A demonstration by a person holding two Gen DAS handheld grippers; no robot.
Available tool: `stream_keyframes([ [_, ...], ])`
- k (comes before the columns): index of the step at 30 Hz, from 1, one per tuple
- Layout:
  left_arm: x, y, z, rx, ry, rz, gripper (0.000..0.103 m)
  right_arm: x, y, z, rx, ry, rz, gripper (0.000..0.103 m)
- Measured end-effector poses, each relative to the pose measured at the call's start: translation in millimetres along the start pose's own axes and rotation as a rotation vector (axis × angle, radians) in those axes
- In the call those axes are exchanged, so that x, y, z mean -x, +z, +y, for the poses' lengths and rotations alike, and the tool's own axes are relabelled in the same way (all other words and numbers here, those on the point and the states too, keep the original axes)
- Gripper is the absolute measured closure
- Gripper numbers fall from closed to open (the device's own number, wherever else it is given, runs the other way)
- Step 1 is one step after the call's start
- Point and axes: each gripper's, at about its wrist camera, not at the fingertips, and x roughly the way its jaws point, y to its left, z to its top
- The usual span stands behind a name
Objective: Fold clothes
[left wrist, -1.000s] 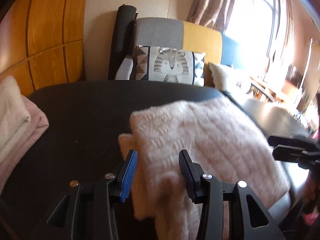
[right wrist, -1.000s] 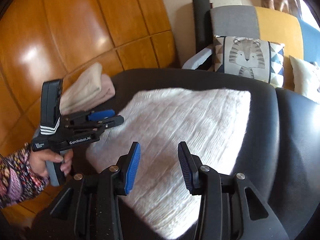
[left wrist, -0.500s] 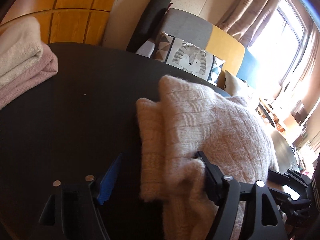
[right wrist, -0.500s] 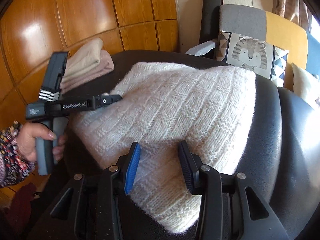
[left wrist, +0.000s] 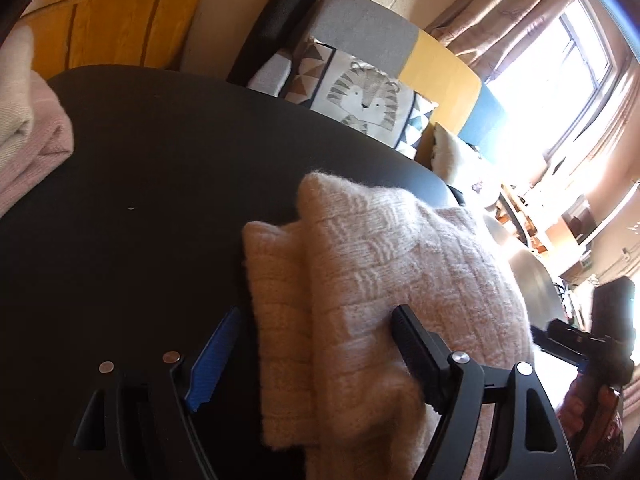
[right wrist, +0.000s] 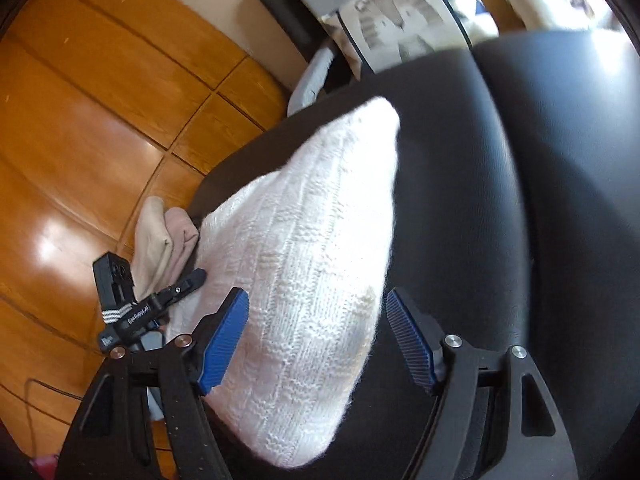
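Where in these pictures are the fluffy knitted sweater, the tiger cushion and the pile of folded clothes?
knitted sweater (right wrist: 304, 280), right wrist view, middle of its knit top face.
tiger cushion (left wrist: 364, 98), left wrist view, on the printed tiger face.
pile of folded clothes (left wrist: 36, 136), left wrist view, on the pink lower layer.

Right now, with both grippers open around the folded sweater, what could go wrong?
1. The folded sweater is thick and fluffy; the left gripper is wide open and the right gripper is opening, so its layers may spring apart.
2. A fuzzy edge lies between the right gripper's fingers and might snag on withdrawal.
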Motion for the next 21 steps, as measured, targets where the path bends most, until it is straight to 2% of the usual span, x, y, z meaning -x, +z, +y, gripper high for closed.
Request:
stream_keyframes([
  [7, -8.7, 0.7, 4.9, 0.034, -0.079, 0.066, 0.021, -23.3, 1.2, -22.0, -0.128, 0.08, 0.073, 0.028],
  [10, -10.3, 1.8, 9.4, 0.061, -0.081, 0.083, 0.016, -29.6, 1.9, -28.2, -0.159, 0.112, 0.09, 0.025],
  [14, -13.7, 1.2, 22.0, 0.118, -0.14, 0.106, 0.016, -33.4, 5.1, -29.0, -0.161, 0.142, 0.119, 0.025],
  [21, -25.1, 14.1, 20.6, 0.063, -0.165, 0.17, 0.013, -45.7, 16.9, -26.4, -0.156, 0.159, 0.19, 0.021],
])
